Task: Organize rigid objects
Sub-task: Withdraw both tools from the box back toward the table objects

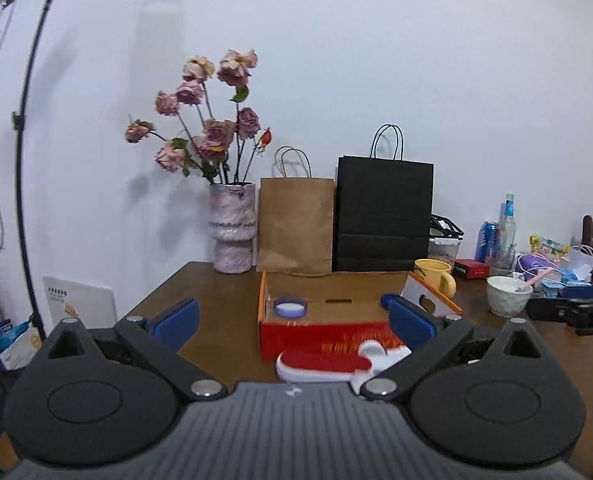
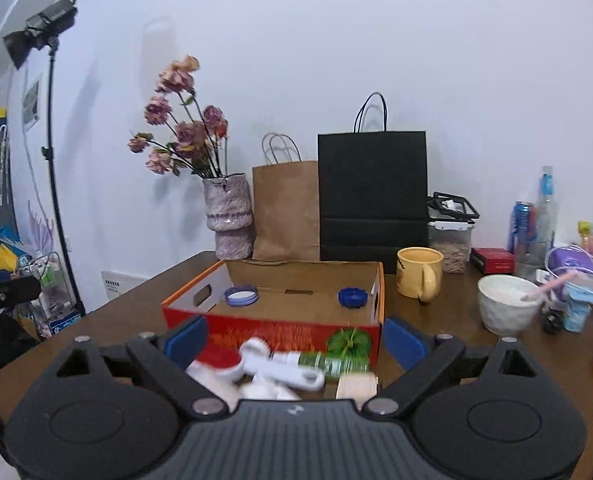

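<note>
While both grippers face the wooden table (image 2: 144, 292), nothing is held. The cardboard box (image 2: 296, 330) sits mid-table, holding a white-centred blue lid (image 2: 240, 294) at its left and a dark blue cap (image 2: 352, 298) at its right. Loose rigid objects lie just in front of it: a red-and-white brush (image 1: 322, 366), a white tool (image 2: 280, 364), a green bottle (image 2: 332, 362), a pale block (image 2: 356, 386). Left gripper (image 1: 294, 318) and right gripper (image 2: 296, 336) both have fingers spread wide and empty. Risk: the pile is tight, so closing could pinch two items or push one off the near edge; the yellow mug (image 2: 419, 277) and white bowl (image 2: 506, 304) stand near the right-hand path.
</note>
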